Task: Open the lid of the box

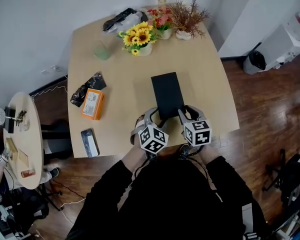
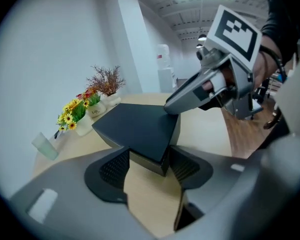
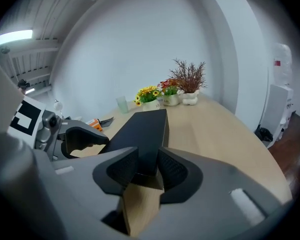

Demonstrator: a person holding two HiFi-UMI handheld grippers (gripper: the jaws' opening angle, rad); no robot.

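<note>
The black box (image 1: 167,95) lies flat near the front edge of the tabletop (image 1: 215,99), about in the middle of that edge. Its lid is on.

The left gripper (image 2: 150,166) is at the near left corner of the box. Its jaws are about half open and the corner sits between them. The pads are right beside the box sides but do not seem to squeeze them. The right gripper (image 3: 146,171) is at the near right corner. Its jaws are partly open too, with that corner between them, and it has hold of nothing.

I think this is the step of getting a grip on the lid. The lifting is not begun. Next, the jaws need to close on the lid only, not on the bottom part. Then both grippers should lift straight up together. If they pinch too low, the whole box may come up.
</note>
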